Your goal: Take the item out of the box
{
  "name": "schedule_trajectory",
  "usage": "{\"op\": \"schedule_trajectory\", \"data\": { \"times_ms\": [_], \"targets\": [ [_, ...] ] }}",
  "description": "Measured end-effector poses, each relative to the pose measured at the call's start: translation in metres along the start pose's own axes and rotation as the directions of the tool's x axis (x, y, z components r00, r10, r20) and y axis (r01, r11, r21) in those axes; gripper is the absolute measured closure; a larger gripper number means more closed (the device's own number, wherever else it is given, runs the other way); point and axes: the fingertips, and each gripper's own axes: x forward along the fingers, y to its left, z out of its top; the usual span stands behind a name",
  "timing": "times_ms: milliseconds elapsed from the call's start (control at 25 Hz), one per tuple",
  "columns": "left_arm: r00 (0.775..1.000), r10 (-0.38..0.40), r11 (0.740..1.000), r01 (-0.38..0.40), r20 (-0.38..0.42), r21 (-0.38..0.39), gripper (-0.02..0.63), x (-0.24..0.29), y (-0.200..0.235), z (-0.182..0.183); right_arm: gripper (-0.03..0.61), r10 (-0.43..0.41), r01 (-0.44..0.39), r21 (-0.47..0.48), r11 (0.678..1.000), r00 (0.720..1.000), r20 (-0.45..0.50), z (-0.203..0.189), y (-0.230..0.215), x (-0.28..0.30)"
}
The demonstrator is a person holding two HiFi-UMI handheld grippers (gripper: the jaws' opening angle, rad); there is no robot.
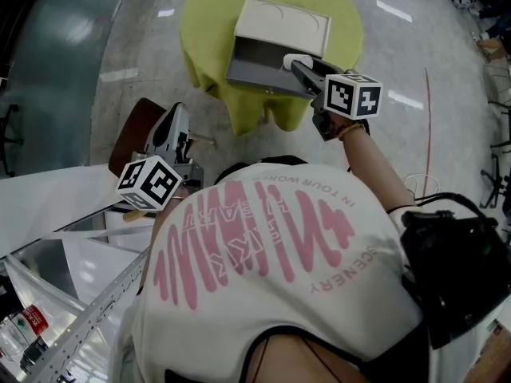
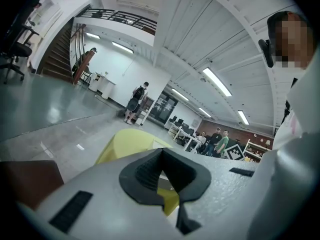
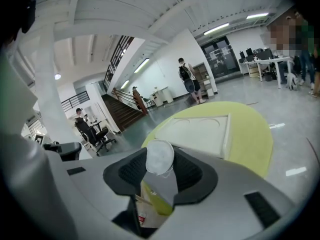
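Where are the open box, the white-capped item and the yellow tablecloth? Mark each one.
open box (image 1: 259,64), head view, on its grey inner floor.
white-capped item (image 3: 160,156), right gripper view, on its round white cap.
yellow tablecloth (image 1: 204,22), head view, on bare cloth left of the box.

Matt yellow cloth (image 1: 204,30), smooth cardboard box (image 1: 283,24), glossy polished floor (image 1: 72,46), item (image 3: 160,158) with smooth plastic cap
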Motion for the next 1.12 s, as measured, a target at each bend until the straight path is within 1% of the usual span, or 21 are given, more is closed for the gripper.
{"op": "schedule_trajectory", "data": {
  "times_ms": [320, 560, 760, 1120],
  "targets": [
    [0.999, -0.038, 0.999, 0.038, -0.011, -0.005, 0.607, 0.003, -0.006, 0.001, 0.423, 0.05, -0.055, 0.043, 0.998, 0.991, 0.125, 0.026, 0.02, -0.02],
    [0.997, -0.074, 0.997, 0.074, -0.033, -0.002, 0.607, -0.003, -0.011, 0.002, 0.423, 0.037, -0.046, 0.041, 0.998, 0.981, 0.193, 0.038, 0.038, -0.042],
    [0.994, -0.099, 0.995, 0.1, -0.047, 0.017, 0.607, -0.015, -0.018, 0.008, 0.423, 0.018, -0.029, 0.046, 0.999, 0.973, 0.23, 0.037, 0.051, -0.063],
    [0.989, -0.137, 0.99, 0.139, -0.056, 0.032, 0.607, -0.049, -0.032, 0.005, 0.423, 0.005, -0.023, 0.063, 0.998, 0.959, 0.282, 0.017, 0.082, -0.107]
  ]
}}
